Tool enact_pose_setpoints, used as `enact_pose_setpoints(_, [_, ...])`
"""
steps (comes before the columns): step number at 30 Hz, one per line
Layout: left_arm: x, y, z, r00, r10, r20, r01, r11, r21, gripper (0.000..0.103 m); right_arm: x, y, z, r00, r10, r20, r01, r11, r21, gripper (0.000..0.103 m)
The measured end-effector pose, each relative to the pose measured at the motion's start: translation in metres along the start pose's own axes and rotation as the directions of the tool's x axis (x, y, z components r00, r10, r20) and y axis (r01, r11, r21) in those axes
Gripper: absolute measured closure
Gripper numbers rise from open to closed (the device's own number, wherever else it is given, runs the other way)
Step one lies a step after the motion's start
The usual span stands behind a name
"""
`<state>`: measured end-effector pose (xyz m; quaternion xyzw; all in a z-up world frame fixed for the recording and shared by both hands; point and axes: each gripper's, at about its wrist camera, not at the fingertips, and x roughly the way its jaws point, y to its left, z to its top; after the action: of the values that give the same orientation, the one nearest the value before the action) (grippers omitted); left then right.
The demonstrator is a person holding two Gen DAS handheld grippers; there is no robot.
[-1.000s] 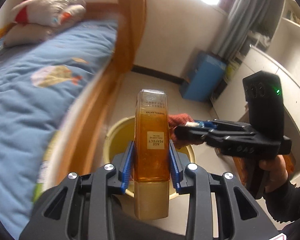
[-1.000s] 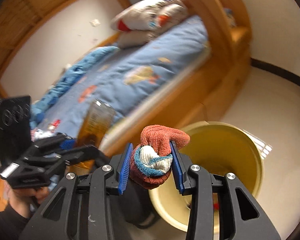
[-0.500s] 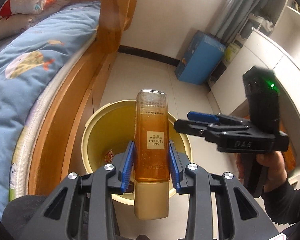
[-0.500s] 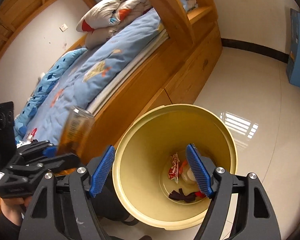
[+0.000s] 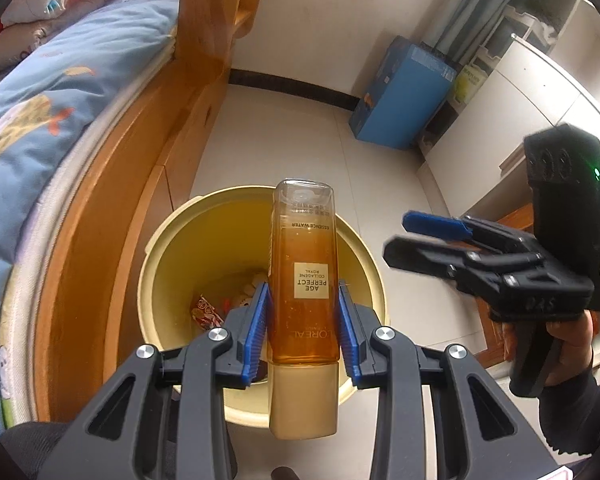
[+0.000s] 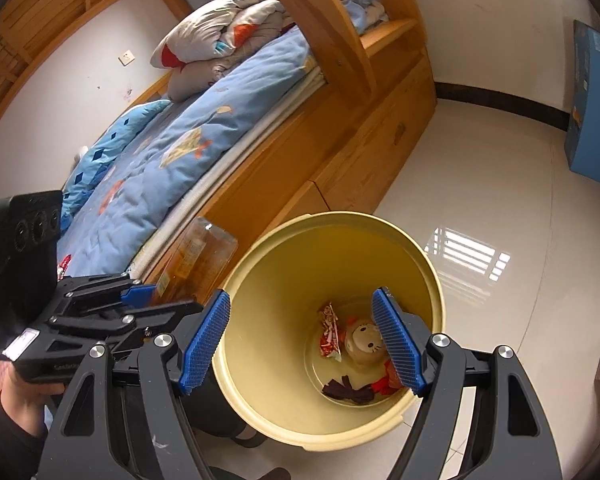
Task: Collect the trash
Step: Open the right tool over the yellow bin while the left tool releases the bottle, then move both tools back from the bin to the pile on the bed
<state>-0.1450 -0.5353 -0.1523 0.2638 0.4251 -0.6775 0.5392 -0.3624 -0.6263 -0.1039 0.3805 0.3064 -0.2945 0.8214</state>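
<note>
1. Bottle (image 5: 303,276): amber liquid, cream cap at the near end, label reading "AGE PERFECT". Clamped between the blue fingers (image 5: 255,334) of the left gripper (image 5: 303,334). Long axis runs along the fingers, base pointing far, out over the mouth of the bin.
2. Bin (image 5: 172,236): yellow, round, standing on the floor just beside the wooden bed (image 5: 112,152) at left. Directly below and beyond the bottle. Holds a red-and-white wrapper (image 6: 329,334), a small doll (image 6: 362,340) and a dark scrap.
3. Right gripper (image 6: 300,340): fingers spread wide, nothing between them, aimed down into the bin from the right; the left-wrist view shows it right of the bin's rim.
4. Relation governing the coming move, as judged: the bottle already hangs above the opening, so the left hand is the working one; parting its fingers should drop the bottle cap-first or sliding inside. Risk: striking the near rim.
</note>
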Motion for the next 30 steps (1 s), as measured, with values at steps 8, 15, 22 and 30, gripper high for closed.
enact_pose_setpoints(8, [0.018,0.002,0.015,0.998,0.07,-0.007,-0.07,0.998,0.01,0.049,0.001,-0.006,-0.007,1.0,0.003,-0.016,-0.003,1.0,0.022,0.031])
enact_pose_setpoints(15, [0.002,0.01,0.016,0.989,0.148,0.022,-0.148,0.989,-0.006,0.025,0.003,0.003,-0.007,1.0,0.014,-0.026,-0.014,1.0,0.003,0.031])
enact_pose_setpoints(22, [-0.009,0.007,0.013,0.986,0.159,0.044,-0.159,0.987,-0.003,0.021,0.005,0.016,-0.007,0.999,0.02,-0.041,-0.021,0.999,-0.027,0.031])
enact_pose_setpoints(30, [-0.029,0.007,0.007,0.984,0.153,0.094,-0.151,0.988,-0.026,0.02,-0.006,0.033,-0.003,0.999,0.022,-0.024,-0.023,0.998,-0.061,0.031])
